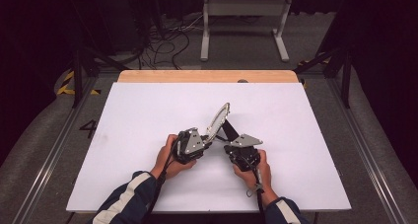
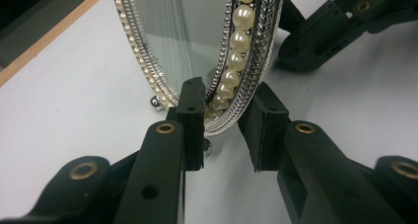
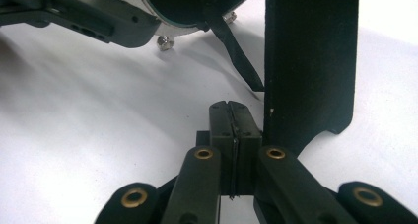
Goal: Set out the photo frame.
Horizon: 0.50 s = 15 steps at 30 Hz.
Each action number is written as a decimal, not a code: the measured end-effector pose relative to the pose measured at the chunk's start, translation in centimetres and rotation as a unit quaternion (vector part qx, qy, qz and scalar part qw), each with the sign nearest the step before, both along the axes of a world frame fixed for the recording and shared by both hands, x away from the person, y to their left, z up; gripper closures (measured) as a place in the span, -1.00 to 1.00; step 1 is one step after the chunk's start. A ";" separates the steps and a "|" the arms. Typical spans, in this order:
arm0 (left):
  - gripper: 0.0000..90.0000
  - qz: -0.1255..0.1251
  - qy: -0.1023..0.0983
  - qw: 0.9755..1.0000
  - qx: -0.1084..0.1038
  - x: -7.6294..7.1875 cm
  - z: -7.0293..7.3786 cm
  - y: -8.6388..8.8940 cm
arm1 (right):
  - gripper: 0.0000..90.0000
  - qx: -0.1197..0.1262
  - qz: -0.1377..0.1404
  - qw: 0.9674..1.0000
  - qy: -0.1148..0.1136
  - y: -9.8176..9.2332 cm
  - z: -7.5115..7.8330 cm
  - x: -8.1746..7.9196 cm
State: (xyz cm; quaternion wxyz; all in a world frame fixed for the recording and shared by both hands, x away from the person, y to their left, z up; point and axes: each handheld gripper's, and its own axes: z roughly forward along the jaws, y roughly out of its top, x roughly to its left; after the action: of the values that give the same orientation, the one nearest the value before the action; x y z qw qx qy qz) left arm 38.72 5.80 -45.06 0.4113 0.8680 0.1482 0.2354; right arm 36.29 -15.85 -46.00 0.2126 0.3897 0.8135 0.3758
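Two grippers, left gripper (image 2: pixel 224 128) jaws pinching oval mirror (image 2: pixel 197 41) rim, long axis tilted upright, right gripper (image 3: pixel 230 130) jaws pressed together

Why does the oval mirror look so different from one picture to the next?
High view: mirror small, soft, bright against the dark room. Left gripper view: pearl rim close and sharp, glass streaked with reflections. Right gripper view: black stand dark, featureless; soft shadows on white table.

The oval mirror (image 2: pixel 197 46) at upper centre had a silver braided frame with cream pearls. Its stand (image 3: pixel 308 61) was black. The table (image 1: pixel 148 115) was white, wood-edged.
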 end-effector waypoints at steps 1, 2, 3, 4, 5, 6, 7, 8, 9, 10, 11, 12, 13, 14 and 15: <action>0.59 -0.001 0.001 1.000 0.000 0.0 0.0 0.0 | 1.00 0.003 -0.001 1.000 0.002 0.0 0.0 0.0; 0.59 0.000 0.001 1.000 0.002 -0.1 0.0 0.0 | 1.00 0.009 0.000 1.000 0.006 -0.2 0.0 0.1; 0.59 -0.003 0.002 1.000 0.002 -0.1 0.1 -0.1 | 1.00 0.014 0.000 1.000 0.010 -0.3 0.0 0.2; 0.59 -0.004 0.002 1.000 0.002 -0.2 0.1 -0.1 | 1.00 0.017 0.000 1.000 0.012 -0.4 0.0 0.2; 0.58 -0.005 0.001 1.000 0.003 -0.3 0.1 -0.1 | 1.00 0.016 -0.001 1.000 0.012 -0.5 0.0 0.2; 0.59 -0.009 0.000 1.000 0.005 -0.4 0.1 -0.2 | 1.00 0.014 -0.002 1.000 0.012 -0.6 0.0 0.3; 0.59 -0.013 0.001 1.000 0.006 -0.5 0.2 -0.3 | 1.00 0.014 -0.004 1.000 0.012 -0.7 0.0 0.3; 0.58 -0.013 0.001 1.000 0.006 -0.5 0.2 -0.3 | 1.00 0.014 -0.004 1.000 0.012 -0.7 0.0 0.3; 0.58 -0.010 -0.001 1.000 0.009 -0.7 0.1 -0.5 | 1.00 0.014 -0.006 1.000 0.014 -0.8 0.1 0.4; 0.58 -0.012 -0.004 1.000 0.012 -0.7 0.2 -0.5 | 1.00 0.019 -0.006 1.000 0.017 -1.0 0.0 0.5; 0.58 -0.013 -0.004 1.000 0.012 -0.7 0.2 -0.5 | 1.00 0.021 -0.007 1.000 0.019 -1.1 0.0 0.5; 0.58 -0.013 -0.004 1.000 0.011 -0.7 0.2 -0.5 | 1.00 0.020 -0.005 1.000 0.019 -1.2 0.1 0.6; 0.58 -0.013 -0.003 1.000 0.010 -0.7 0.2 -0.5 | 1.00 0.020 -0.005 1.000 0.019 -1.2 0.1 0.6; 0.58 -0.011 -0.002 1.000 0.010 -0.7 0.1 -0.6 | 1.00 0.019 -0.005 1.000 0.020 -1.2 0.1 0.6; 0.58 -0.010 -0.004 1.000 0.011 -0.8 0.1 -0.6 | 1.00 0.017 -0.004 1.000 0.022 -1.3 0.1 0.6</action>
State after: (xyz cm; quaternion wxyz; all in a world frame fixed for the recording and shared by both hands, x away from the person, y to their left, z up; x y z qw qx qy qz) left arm 37.95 5.17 -44.92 0.4050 0.8730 0.1350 0.2359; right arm 36.91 -17.15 -45.89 0.1899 0.4048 0.8095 0.3805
